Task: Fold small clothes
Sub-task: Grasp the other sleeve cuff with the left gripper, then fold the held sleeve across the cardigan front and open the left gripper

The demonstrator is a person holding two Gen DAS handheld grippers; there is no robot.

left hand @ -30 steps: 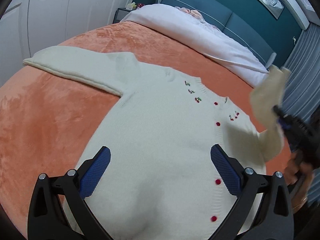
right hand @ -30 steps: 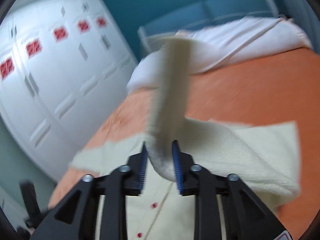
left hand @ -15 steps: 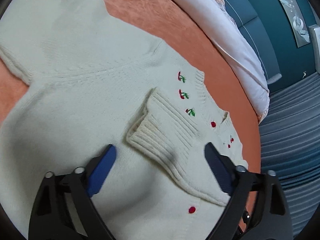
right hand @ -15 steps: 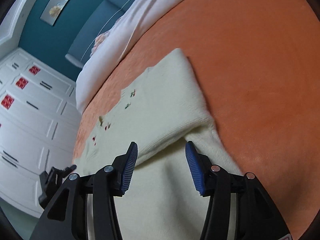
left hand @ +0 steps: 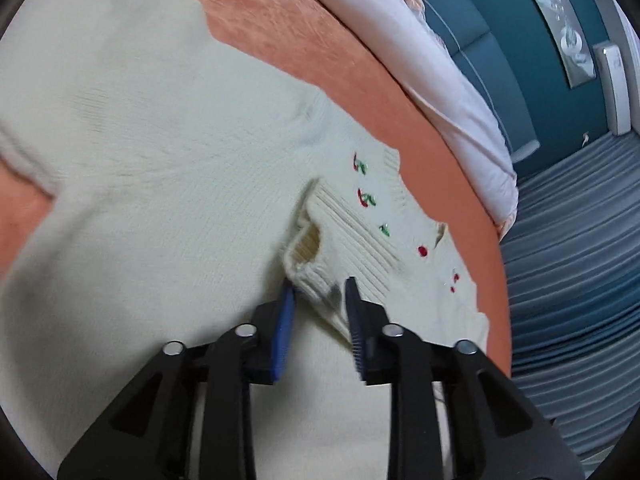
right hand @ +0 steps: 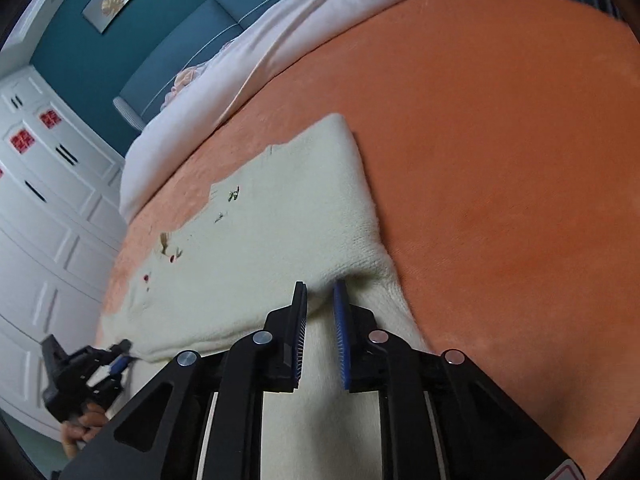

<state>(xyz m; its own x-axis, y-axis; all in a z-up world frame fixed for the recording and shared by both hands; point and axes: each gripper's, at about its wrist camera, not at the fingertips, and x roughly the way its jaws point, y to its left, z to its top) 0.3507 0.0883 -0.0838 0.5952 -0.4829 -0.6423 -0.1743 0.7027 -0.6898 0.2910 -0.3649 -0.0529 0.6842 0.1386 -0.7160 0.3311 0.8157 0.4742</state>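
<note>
A cream knitted cardigan with red buttons and cherry embroidery lies flat on the orange bedspread. Its right sleeve is folded across the chest. My left gripper is shut on the ribbed cuff of that sleeve. In the right wrist view the cardigan shows with the folded sleeve running left. My right gripper is shut on the sleeve fold near the shoulder. The left gripper also shows at the far left there.
A white duvet lies at the head of the bed before a teal headboard. White wardrobe doors stand beyond the bed's left side. Bare orange bedspread lies right of the cardigan.
The right sleeve was carried over and laid across the chest. Both grippers opened, then closed again: the left on the cuff, the right on the sleeve fold.
</note>
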